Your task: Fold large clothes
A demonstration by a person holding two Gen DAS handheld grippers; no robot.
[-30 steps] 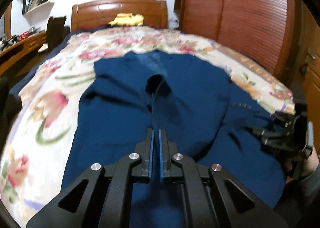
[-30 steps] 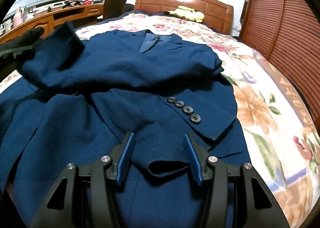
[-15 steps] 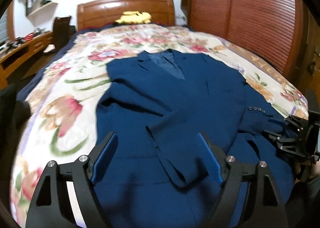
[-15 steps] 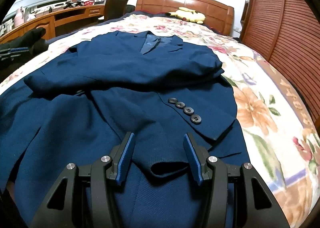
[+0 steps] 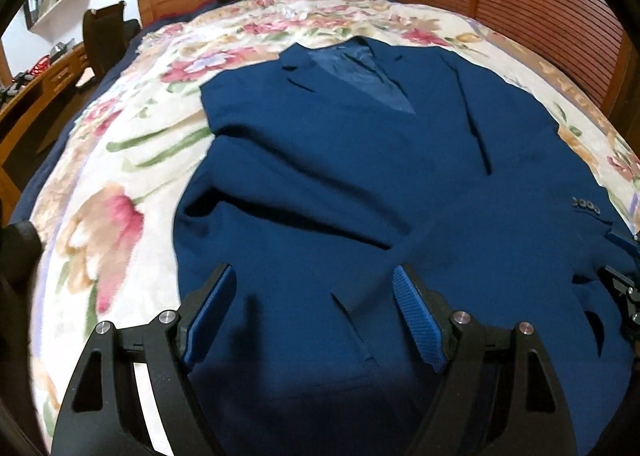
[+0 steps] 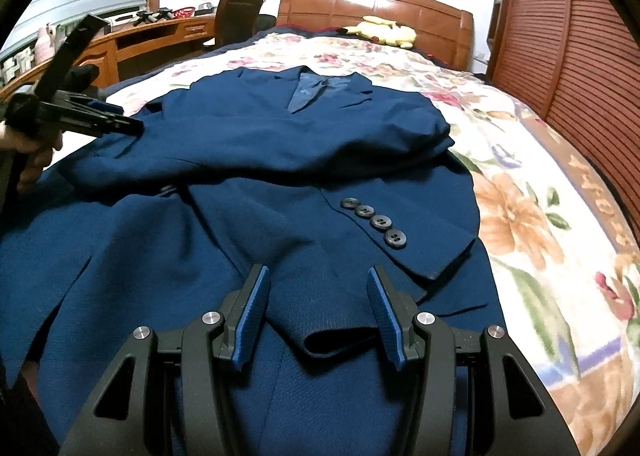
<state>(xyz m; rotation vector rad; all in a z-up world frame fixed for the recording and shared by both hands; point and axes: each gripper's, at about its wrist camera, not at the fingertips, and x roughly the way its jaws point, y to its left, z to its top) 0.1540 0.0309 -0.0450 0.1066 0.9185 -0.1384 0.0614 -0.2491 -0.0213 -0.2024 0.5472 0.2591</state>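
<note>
A navy blue suit jacket (image 5: 360,183) lies face up on the flowered bedspread (image 5: 120,159), collar toward the headboard. Both sleeves are folded across its front; one cuff with several dark buttons (image 6: 374,221) lies on top. My left gripper (image 5: 312,296) is open and empty above the lower left part of the jacket. It also shows in the right wrist view (image 6: 120,119) at the far left over the sleeve end. My right gripper (image 6: 318,296) is open and empty just above a sleeve cuff (image 6: 332,340) near the jacket's hem; it shows in the left wrist view (image 5: 624,268) at the right edge.
A wooden headboard (image 6: 376,11) with a yellow plush toy (image 6: 380,29) is at the far end. A slatted wooden wardrobe (image 6: 580,35) runs along the right of the bed. A wooden desk (image 6: 132,43) and a dark chair (image 6: 236,15) stand to the left.
My left gripper held the left sleeve raised, then opened and let it drop across the jacket's front, and has pulled back to the left. My right gripper stayed open and still.
</note>
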